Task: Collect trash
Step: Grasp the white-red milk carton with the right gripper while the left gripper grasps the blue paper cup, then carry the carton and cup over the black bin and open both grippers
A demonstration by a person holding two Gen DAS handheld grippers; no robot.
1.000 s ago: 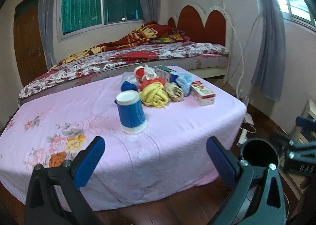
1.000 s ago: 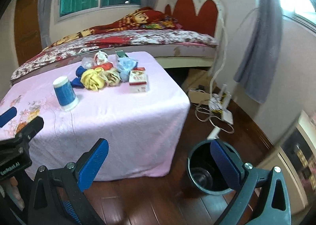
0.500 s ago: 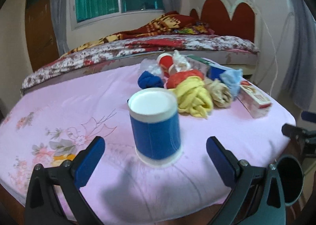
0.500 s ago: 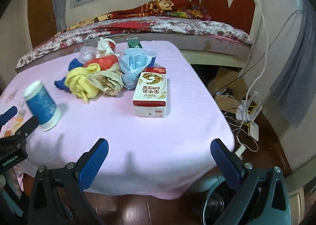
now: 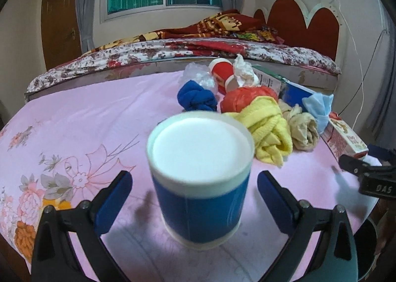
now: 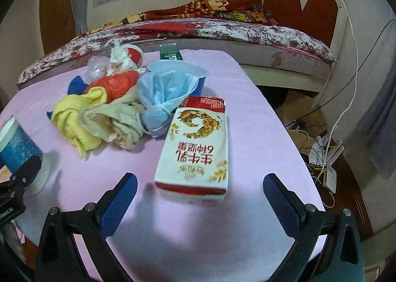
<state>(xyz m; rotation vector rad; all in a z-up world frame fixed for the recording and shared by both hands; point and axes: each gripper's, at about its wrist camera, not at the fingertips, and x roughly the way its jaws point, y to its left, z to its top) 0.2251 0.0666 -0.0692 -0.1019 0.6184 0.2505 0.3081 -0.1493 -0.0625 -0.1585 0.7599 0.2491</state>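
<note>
Left wrist view is showing the left tongs (image 5: pixel 194 204) standing wide, their blue pads flanking a blue paper cup (image 5: pixel 200 178) without touching it; the cup is sitting upside down on the worktop (image 5: pixel 81 118), its white base facing up and its outline slightly blurring. The worktop is wearing a soft pink cloth printed with flowers. Behind the cup a heap of trash is lying: a knotted blue rag (image 5: pixel 196 99), a crinkly red bag (image 5: pixel 247 98), a ribbed yellow cloth (image 5: pixel 268 130) and a crumpled beige rag (image 5: pixel 303 130). Right wrist view is showing the right tongs (image 6: pixel 199 199) likewise spread wide and gripping nothing, hovering before a flat rectangular milk carton (image 6: pixel 198 148) lying on its side, glossy and printed in red and gold. Just beyond it a pleated blue face mask (image 6: pixel 165 93) is bunching against the rags. At the left edge the cup is being partly cut off by the other tool.
</note>
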